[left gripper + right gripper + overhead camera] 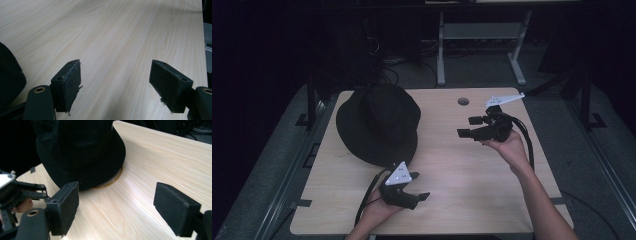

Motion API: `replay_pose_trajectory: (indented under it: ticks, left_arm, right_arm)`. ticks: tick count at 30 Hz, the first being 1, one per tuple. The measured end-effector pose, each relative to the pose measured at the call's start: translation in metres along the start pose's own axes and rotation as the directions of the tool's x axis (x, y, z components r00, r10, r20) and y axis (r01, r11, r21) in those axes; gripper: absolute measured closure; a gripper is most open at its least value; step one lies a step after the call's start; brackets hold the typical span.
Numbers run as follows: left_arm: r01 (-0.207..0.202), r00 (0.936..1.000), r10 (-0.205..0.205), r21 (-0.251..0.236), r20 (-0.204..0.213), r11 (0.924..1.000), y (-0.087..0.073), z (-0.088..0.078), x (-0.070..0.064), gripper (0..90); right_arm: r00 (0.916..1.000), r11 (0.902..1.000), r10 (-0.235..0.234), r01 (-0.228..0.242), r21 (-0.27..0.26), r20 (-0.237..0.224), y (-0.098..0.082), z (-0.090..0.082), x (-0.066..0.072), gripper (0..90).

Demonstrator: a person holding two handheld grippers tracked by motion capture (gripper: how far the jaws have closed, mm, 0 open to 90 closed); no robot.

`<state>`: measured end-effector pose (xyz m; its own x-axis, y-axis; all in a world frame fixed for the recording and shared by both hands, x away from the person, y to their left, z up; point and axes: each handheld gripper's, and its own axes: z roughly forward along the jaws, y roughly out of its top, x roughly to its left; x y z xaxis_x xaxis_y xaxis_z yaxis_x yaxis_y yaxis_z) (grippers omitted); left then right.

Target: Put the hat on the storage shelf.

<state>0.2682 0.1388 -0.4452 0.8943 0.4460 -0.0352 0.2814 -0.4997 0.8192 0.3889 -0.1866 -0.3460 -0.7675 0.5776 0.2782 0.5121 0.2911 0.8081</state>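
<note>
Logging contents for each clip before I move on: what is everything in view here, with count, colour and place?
hat: one, black, brimmed, on the table's far left part, crown up
thin ring: one, yellowish, an edge peeks out from under the hat's brim in the right gripper view; what it is cannot be told
table: one, light wood, centre of the high view, with a round hole near its far edge
frame legs: grey, on the floor beyond the table
left tongs: one, black with a grey plate, near edge, just in front of the hat, jaws open, nothing between them
right tongs: one, black with a grey plate, raised over the table's right part, jaws open, pointing toward the hat
</note>
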Motion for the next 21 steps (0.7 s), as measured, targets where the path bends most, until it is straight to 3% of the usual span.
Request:
replay_pose_trajectory:
  ticks: [21]
  left_arm:
    - [0.007, 0.9998, -0.006, 0.015, -0.02, 0.9999, -0.001, 0.001, 0.001, 24.7]
  right_arm:
    - [0.9989, 0.999, 0.044, -0.044, 0.012, 0.019, -0.053, -0.026, -0.012, 18.7]
